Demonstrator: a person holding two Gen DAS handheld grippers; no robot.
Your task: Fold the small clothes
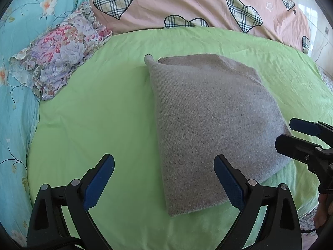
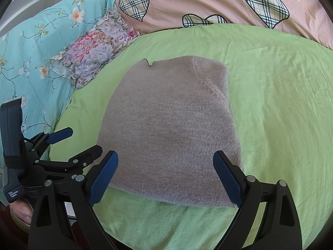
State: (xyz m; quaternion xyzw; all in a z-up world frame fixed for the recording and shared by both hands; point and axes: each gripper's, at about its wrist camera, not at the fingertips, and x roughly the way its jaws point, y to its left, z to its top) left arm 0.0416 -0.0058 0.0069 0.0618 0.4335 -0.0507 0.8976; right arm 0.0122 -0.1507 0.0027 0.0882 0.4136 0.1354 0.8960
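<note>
A grey knit garment (image 1: 210,125) lies folded into a compact rectangle on the green sheet (image 1: 100,114); it also shows in the right wrist view (image 2: 170,129). My left gripper (image 1: 164,162) is open and empty, just above the garment's near left corner. My right gripper (image 2: 166,160) is open and empty, over the garment's near edge. The right gripper shows in the left wrist view (image 1: 291,133) at the garment's right edge. The left gripper shows in the right wrist view (image 2: 83,139) at the garment's left side.
A floral pillow (image 1: 60,54) lies at the left beside a turquoise flowered quilt (image 1: 18,41). A pink quilt with plaid hearts (image 1: 187,4) lies along the far side. The green sheet's right edge drops off near a wall (image 1: 320,41).
</note>
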